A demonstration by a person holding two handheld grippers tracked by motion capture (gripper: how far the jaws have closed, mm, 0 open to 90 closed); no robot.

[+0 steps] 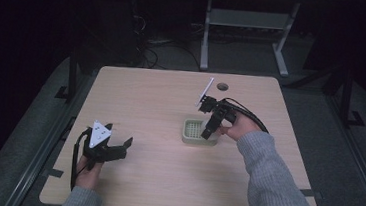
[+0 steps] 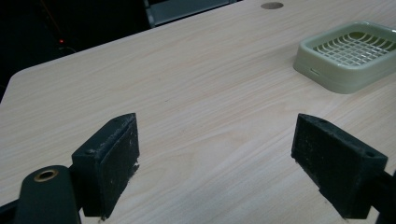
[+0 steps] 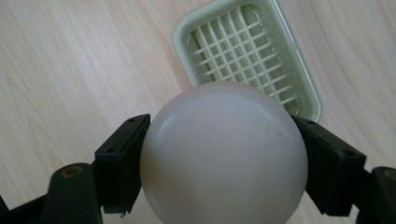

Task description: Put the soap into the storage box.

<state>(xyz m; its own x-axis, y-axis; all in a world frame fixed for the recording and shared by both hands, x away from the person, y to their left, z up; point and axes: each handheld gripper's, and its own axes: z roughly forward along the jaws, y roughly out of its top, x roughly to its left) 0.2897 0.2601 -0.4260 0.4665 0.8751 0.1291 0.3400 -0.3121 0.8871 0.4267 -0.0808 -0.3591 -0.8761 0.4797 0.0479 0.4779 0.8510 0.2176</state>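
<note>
We are gripping a pale round ball (image 3: 224, 154) between the right gripper's (image 1: 209, 130) jaws, hovering just above the green slotted tray (image 3: 299, 84) at desk (image 1: 161, 96) centre, while our left gripper (image 1: 117, 145) is waiting wide open and empty at eight o'clock.

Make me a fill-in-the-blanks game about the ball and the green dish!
1. The right gripper is shut on a white ____.
2. The pale green dish has a ____ of bars inside.
3. The left gripper has its jaws ____, with nothing between them.
4. The dish stands on a wooden ____.

Missing words: ball; grid; open; table
</note>
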